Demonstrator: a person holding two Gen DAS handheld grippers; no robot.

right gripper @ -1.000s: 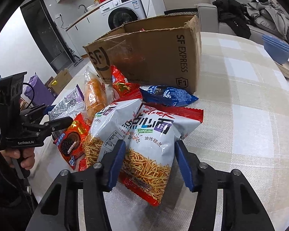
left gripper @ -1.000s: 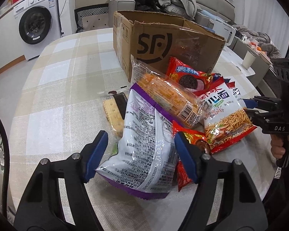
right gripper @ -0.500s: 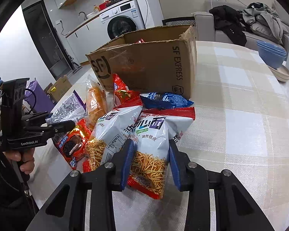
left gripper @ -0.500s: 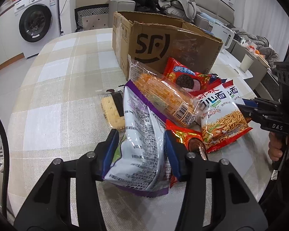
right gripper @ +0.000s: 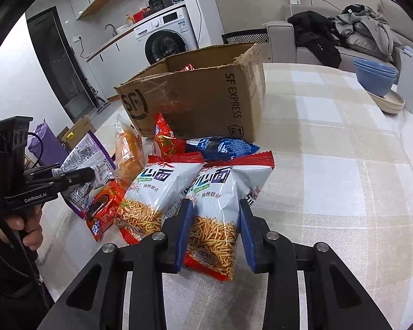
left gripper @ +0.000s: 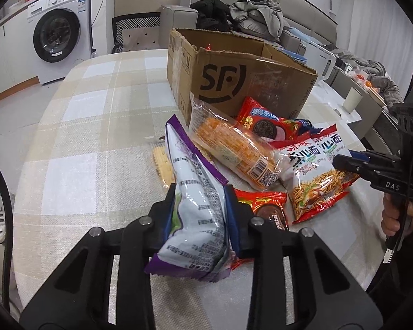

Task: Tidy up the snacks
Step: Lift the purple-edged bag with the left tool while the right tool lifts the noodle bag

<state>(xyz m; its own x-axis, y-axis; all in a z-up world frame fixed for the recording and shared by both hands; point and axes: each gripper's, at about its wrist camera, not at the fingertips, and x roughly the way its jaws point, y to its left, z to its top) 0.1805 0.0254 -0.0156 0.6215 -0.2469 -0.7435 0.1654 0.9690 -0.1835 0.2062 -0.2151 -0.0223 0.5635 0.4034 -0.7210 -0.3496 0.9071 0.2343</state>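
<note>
From my left wrist camera, my left hand-held gripper (left gripper: 199, 210) is closing, blue pads pressing a purple-edged white foil snack bag (left gripper: 195, 206) on the checked-cloth worktop (left gripper: 82, 126), in front of the brown cardboard box (left gripper: 234, 82).

From my right wrist camera, my right hand-held gripper (right gripper: 214, 231) is clamped on a red-and-white noodle-snack packet (right gripper: 220, 214) lying beside its twin (right gripper: 157, 192).
</note>
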